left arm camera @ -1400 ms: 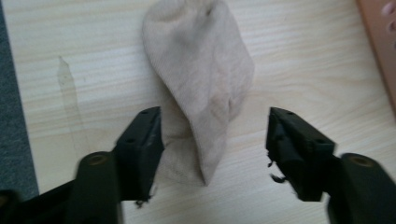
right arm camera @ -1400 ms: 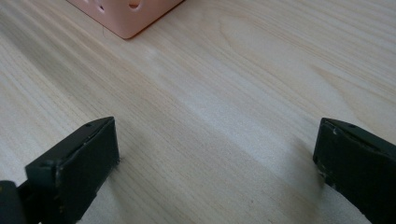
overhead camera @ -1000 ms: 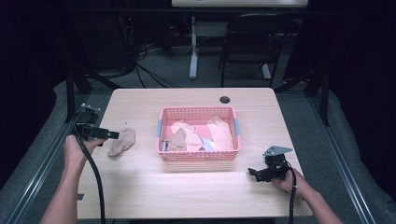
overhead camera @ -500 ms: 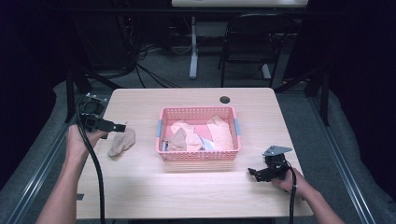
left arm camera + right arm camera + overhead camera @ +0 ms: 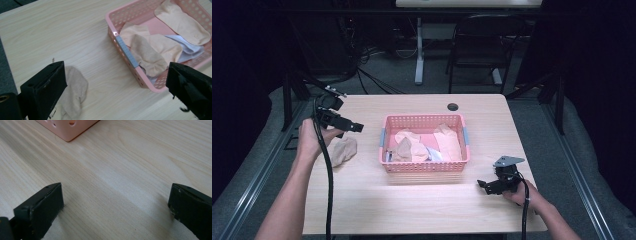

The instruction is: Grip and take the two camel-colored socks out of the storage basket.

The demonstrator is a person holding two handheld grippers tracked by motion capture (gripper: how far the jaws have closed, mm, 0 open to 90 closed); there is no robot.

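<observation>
A pink basket (image 5: 384, 139) (image 5: 126, 51) in the middle of the table holds several beige socks (image 5: 447, 141) (image 5: 147, 51) and a white one (image 5: 186, 47). One crumpled beige sock (image 5: 342, 150) (image 5: 75, 91) lies on the table left of the basket. My left gripper (image 5: 357, 127) (image 5: 115, 92) hovers open above the table, just past that sock and pointing toward the basket, with nothing between its jaws. My right gripper (image 5: 482, 185) (image 5: 116, 211) rests open on the table at the front right, empty, with a basket corner (image 5: 68, 128) ahead of it.
A small black round hole (image 5: 453, 106) sits in the table behind the basket. The wooden table (image 5: 412, 210) has bare surface along its front. A chair (image 5: 477, 45) and a desk leg stand beyond the far edge.
My left gripper let go of the beige sock, which now lies on the table, and it rose and drew back toward the far left. The right gripper stayed put.
</observation>
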